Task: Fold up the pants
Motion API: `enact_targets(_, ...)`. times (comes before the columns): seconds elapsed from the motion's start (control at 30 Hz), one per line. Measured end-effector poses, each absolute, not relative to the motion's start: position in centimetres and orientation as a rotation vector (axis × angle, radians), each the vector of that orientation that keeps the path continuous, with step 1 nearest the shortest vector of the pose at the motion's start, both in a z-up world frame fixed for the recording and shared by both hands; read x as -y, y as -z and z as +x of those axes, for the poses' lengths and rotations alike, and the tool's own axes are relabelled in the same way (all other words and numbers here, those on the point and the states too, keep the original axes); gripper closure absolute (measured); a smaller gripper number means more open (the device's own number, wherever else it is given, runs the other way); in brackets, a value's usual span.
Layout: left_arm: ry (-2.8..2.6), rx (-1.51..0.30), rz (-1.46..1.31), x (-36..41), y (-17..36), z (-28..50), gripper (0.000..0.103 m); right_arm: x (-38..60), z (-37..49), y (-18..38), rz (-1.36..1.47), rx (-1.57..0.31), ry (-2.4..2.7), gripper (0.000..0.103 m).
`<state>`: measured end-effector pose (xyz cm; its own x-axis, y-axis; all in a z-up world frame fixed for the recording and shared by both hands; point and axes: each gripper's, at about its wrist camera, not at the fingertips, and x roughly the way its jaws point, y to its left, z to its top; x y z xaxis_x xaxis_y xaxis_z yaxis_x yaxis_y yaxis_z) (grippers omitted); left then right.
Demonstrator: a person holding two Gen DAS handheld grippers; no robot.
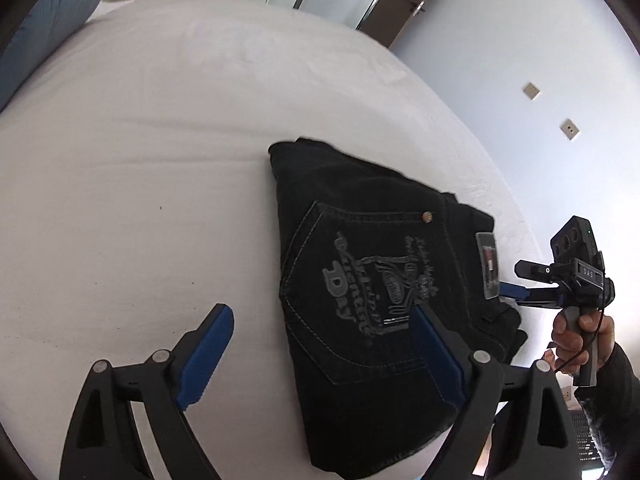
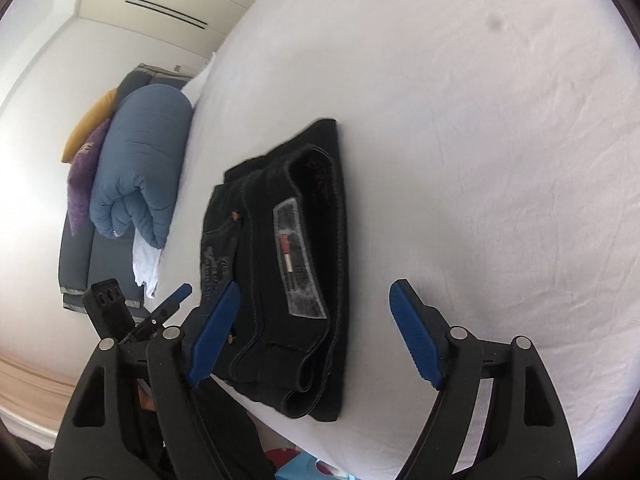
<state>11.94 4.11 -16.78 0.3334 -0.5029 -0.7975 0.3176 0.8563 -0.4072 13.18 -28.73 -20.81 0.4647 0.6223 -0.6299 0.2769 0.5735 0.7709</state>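
Note:
Black jeans lie folded into a compact stack on the white bed sheet, back pocket with grey embroidery facing up. In the right wrist view the jeans show their waistband and a label patch, near the bed's edge. My left gripper is open and empty, just above the near end of the jeans. My right gripper is open and empty over the waistband end. The right gripper also shows in the left wrist view, held by a hand beside the jeans. The left gripper shows in the right wrist view.
A rolled blue duvet with purple and yellow cushions lies beside the bed. Wardrobe doors stand at the back. A pale wall with switch plates is beyond the bed's right edge.

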Motion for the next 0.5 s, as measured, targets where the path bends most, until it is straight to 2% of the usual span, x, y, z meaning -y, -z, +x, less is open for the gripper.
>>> enact_targets(0.1, 0.574, -1.202, -0.201, -3.3, 18.6, 13.2, 0.012, 28.7, 14.7, 22.8, 1.032, -1.136, -0.254, 0.027)
enact_targets(0.2, 0.569, -1.215, -0.147, -1.7, 18.9, 13.7, 0.013, 27.9, 16.0, 23.2, 1.047, -1.157, -0.295, 0.027)
enact_targets(0.27, 0.579, -1.227, -0.124, -0.5, 18.9, 14.1, 0.019, 26.8, 16.9, 23.3, 1.021, -1.172, -0.331, 0.027)
enact_targets(0.3, 0.584, -1.231, -0.117, 0.0, 18.9, 14.3, 0.028, 26.1, 17.4, 23.4, 1.011, -1.178, -0.348, 0.027)
enact_targets(0.4, 0.549, -1.234, -0.095, 0.9, 19.1, 14.6, 0.042, 24.9, 18.4, 23.4, 0.995, -1.176, -0.354, 0.028)
enact_targets(0.43, 0.534, -1.236, -0.088, 1.1, 19.1, 14.7, 0.045, 24.9, 18.6, 23.4, 0.999, -1.173, -0.349, 0.034)
enact_targets(0.47, 0.521, -1.235, -0.074, 1.3, 18.9, 14.6, 0.047, 24.8, 18.8, 23.5, 0.996, -1.176, -0.335, 0.047)
enact_targets(0.5, 0.513, -1.231, -0.063, 1.5, 18.8, 14.5, 0.053, 24.5, 19.0, 23.7, 0.984, -1.183, -0.318, 0.056)
